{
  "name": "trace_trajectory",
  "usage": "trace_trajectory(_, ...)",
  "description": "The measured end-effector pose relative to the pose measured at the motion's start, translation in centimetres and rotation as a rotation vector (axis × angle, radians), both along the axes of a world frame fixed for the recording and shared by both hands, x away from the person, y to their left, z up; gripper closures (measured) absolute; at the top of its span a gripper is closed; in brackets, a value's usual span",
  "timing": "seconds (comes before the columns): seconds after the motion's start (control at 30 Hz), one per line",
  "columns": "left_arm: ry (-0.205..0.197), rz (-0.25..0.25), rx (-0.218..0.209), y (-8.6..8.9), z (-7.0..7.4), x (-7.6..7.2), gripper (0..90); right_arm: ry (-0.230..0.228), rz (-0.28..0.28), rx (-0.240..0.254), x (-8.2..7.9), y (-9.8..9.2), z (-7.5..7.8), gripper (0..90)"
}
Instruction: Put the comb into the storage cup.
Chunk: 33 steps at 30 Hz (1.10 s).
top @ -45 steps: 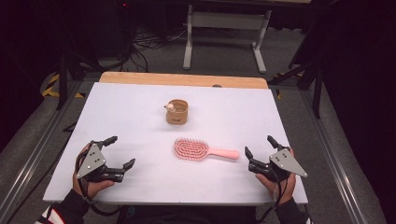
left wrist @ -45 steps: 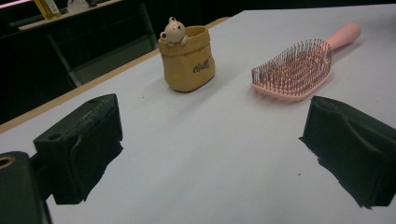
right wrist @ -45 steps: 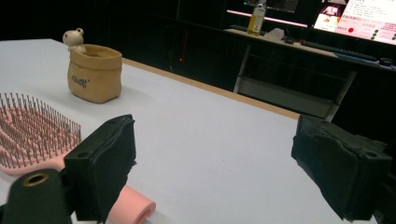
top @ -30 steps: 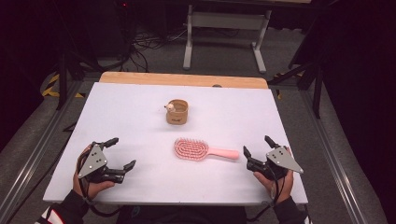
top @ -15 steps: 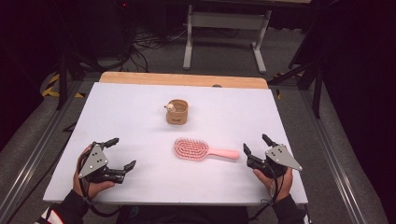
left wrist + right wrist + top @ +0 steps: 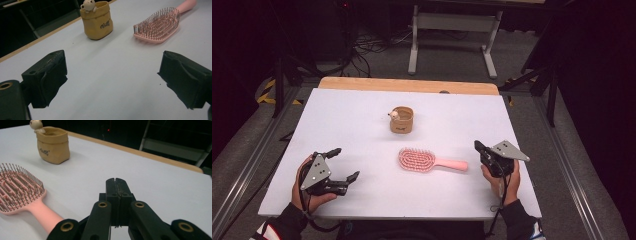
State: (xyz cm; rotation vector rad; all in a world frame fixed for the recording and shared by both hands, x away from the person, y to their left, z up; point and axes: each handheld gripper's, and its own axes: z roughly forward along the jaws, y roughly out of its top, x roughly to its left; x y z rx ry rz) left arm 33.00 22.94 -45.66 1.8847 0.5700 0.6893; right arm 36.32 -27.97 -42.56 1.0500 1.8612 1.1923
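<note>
A pink hairbrush lies bristles up at the middle of the white table, its handle pointing right. Behind it stands a small tan pot with a little bear figure on its rim. My right gripper sits just right of the handle's end; its jaws have just been closing and now meet with nothing between them. The brush lies to its left, apart from the jaws. My left gripper rests at the front left, open and empty; its view shows the pot and brush beyond its pads.
A wooden strip runs along the table's far edge. Beyond it stand a metal frame's legs and cables on the dark floor. Grey rails flank the table on both sides.
The right gripper's jaws have come together from wide open, and that hand has shifted slightly forward beside the brush handle. The left hand, brush and pot have stayed put.
</note>
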Motion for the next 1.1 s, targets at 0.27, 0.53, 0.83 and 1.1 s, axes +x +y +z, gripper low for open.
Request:
trace_trajectory(0.27,0.01,-0.012,0.009,-0.1,-0.1,0.0,8.7,0.185,0.054,-0.09,3.2,2.2,-1.6,90.0)
trace_trajectory(0.53,0.006,-0.006,0.004,0.1,0.0,0.0,8.9,0.274,0.08,-0.113,3.3,2.1,-3.2,90.0)
trace_trajectory(0.83,0.019,-0.006,0.012,0.0,-0.1,0.1,8.5,0.327,0.114,-0.158,3.0,2.1,-4.0,90.0)
trace_trajectory(1.1,0.002,0.013,0.015,-0.1,0.0,0.0,9.0,0.329,0.144,-0.176,1.8,2.0,-3.9,90.0)
